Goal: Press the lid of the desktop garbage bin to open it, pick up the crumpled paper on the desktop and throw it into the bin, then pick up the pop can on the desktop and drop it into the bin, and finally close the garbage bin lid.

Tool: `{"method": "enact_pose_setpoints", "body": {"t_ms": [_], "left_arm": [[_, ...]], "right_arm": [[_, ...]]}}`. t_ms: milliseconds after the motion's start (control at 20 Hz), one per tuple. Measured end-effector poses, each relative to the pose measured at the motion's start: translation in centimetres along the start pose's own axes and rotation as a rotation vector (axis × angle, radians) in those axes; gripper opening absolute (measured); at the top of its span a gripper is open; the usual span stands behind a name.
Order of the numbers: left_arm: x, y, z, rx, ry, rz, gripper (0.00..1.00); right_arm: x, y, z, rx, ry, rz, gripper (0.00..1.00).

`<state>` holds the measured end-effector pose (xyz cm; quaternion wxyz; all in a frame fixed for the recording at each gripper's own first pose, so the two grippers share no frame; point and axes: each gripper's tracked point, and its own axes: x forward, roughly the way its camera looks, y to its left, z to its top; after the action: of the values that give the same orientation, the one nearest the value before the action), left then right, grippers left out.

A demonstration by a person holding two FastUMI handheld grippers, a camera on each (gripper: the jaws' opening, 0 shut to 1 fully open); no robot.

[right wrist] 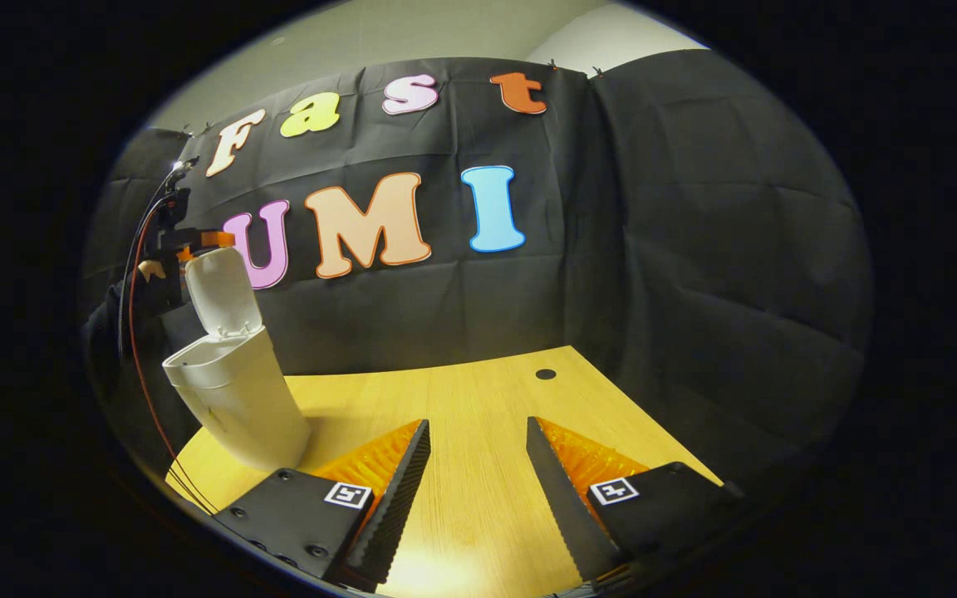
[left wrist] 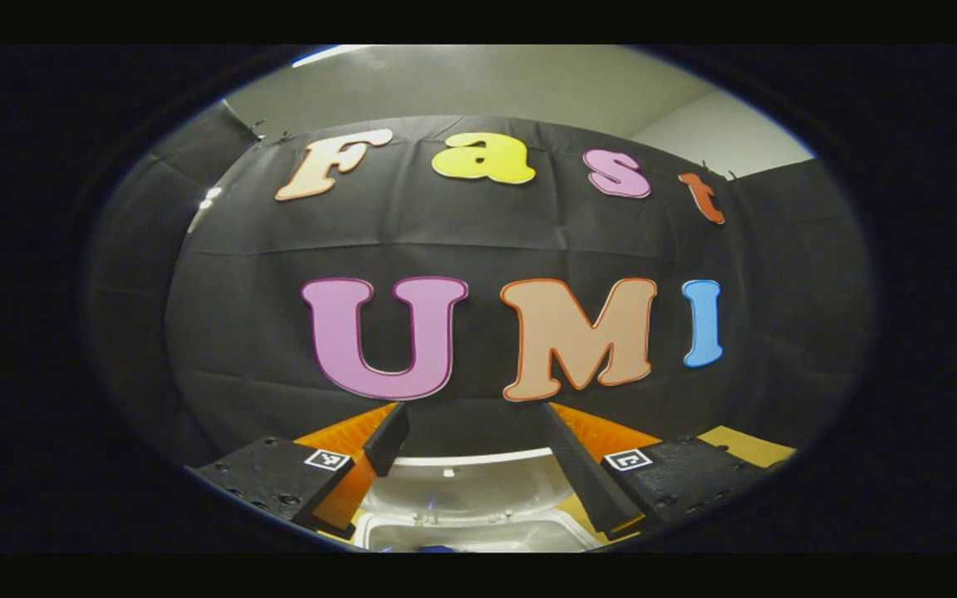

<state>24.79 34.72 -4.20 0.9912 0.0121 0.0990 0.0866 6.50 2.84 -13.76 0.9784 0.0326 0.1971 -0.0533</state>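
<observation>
The white plastic desktop garbage bin (right wrist: 233, 399) stands near the far left of the pale wooden tabletop (right wrist: 478, 399) in the right gripper view, and its white hinged lid (right wrist: 223, 291) is tipped up and back, so the mouth is open. The opening step looks done. No crumpled paper or pop can lies on the stretch of tabletop that this view takes in, which suggests both may already be in the bin, though the part of the tabletop nearest the person is hidden and I cannot be sure. In the left gripper view something small and blue (left wrist: 437, 548) sits at the very bottom edge inside the bin; too little of it shows to name it.

The left gripper (left wrist: 478, 457) hovers just above the bin's open mouth, jaws wide apart and empty, the raised lid between and beyond its fingers. The right gripper (right wrist: 474, 482) hangs over bare tabletop, well apart from the bin, its jaws also spread wide with nothing held.

What clearly remains is closing the lid; the left gripper seems the better placed for it
</observation>
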Motion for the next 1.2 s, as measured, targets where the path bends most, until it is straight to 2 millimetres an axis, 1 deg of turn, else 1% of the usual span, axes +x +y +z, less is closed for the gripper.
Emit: {"method": "enact_pose_setpoints", "body": {"t_ms": [50, 100, 150, 200, 250, 300, 350, 400, 450, 500, 650, 700, 750, 800, 850, 900, 950, 1000, 1050, 1100, 1150, 1200], "left_arm": [[-1.4, -0.3, -0.2, 0.004, -0.004, 0.004, 0.96], [-2.6, -0.5, -0.5, 0.009, -0.001, 0.005, 0.94], [-3.8, -0.7, -0.9, 0.006, -0.006, 0.008, 0.98], [-5.1, -0.9, -1.8, 0.005, 0.009, 0.012, 0.95], [-6.4, -1.1, -2.9, 0.002, 0.021, 0.015, 0.95], [-7.5, -1.2, -4.1, -0.003, 0.041, 0.021, 0.99], [-8.4, -1.1, -5.3, -0.003, 0.060, 0.034, 0.95], [-9.4, -1.1, -6.7, 0.001, 0.083, 0.043, 0.99], [-10.1, -1.2, -8.3, 0.000, 0.102, 0.048, 0.93], [-10.7, -1.4, -9.7, 0.002, 0.122, 0.053, 0.93], [-12.0, -1.9, -14.5, -0.029, 0.190, 0.069, 0.94], [-12.8, -2.3, -16.8, -0.036, 0.245, 0.070, 0.94], [-13.6, -2.6, -17.6, -0.019, 0.256, 0.076, 0.94], [-13.3, -2.4, -16.0, 0.021, 0.156, 0.083, 0.94], [-12.9, -2.2, -16.2, 0.003, 0.164, 0.090, 0.93], [-13.3, -2.2, -18.1, -0.063, 0.203, 0.090, 0.93], [-13.9, -3.0, -17.7, -0.107, 0.165, 0.065, 0.96], [-13.3, -3.1, -16.0, -0.039, 0.083, 0.032, 0.98], [-13.4, -2.9, -15.7, -0.022, 0.083, 0.021, 0.93], [-13.2, -2.7, -16.5, -0.006, 0.137, 0.014, 0.93], [-13.0, -2.7, -16.1, -0.007, 0.135, 0.010, 0.95], [-13.0, -2.6, -15.2, -0.010, 0.133, 0.029, 0.95]], "right_arm": [[0.1, 0.2, 0.2, -0.001, -0.002, 0.017, 0.80], [0.5, 0.4, 0.2, -0.003, 0.000, 0.033, 0.80], [0.7, 0.6, 0.1, -0.006, 0.005, 0.051, 0.80], [1.0, 0.8, 0.1, -0.011, 0.010, 0.069, 0.80], [1.3, 1.0, 0.0, -0.018, 0.018, 0.086, 0.80], [1.6, 1.3, -0.2, -0.027, 0.028, 0.102, 0.78], [1.7, 1.6, -0.4, -0.036, 0.034, 0.115, 0.80], [1.9, 1.7, -0.7, -0.048, 0.042, 0.127, 0.80], [2.1, 2.0, -1.0, -0.063, 0.053, 0.136, 0.80], [2.3, 2.2, -1.5, -0.079, 0.069, 0.145, 0.80], [2.7, 2.6, -3.4, -0.136, 0.121, 0.160, 0.80], [2.9, 2.8, -4.1, -0.145, 0.136, 0.161, 0.80], [3.1, 3.5, -4.9, -0.145, 0.160, 0.177, 0.81], [3.2, 4.2, -5.7, -0.143, 0.187, 0.194, 0.81], [3.3, 5.0, -6.4, -0.144, 0.212, 0.212, 0.82], [3.2, 5.9, -6.6, -0.153, 0.218, 0.229, 0.82], [3.1, 6.5, -6.1, -0.161, 0.204, 0.246, 0.82], [3.0, 7.2, -5.4, -0.155, 0.189, 0.260, 0.82], [2.8, 7.8, -4.7, -0.138, 0.173, 0.280, 0.83], [2.7, 8.3, -3.8, -0.124, 0.152, 0.292, 0.82], [2.7, 8.4, -2.7, -0.114, 0.122, 0.295, 0.82], [2.5, 8.4, -1.4, -0.102, 0.090, 0.298, 0.82]]}}
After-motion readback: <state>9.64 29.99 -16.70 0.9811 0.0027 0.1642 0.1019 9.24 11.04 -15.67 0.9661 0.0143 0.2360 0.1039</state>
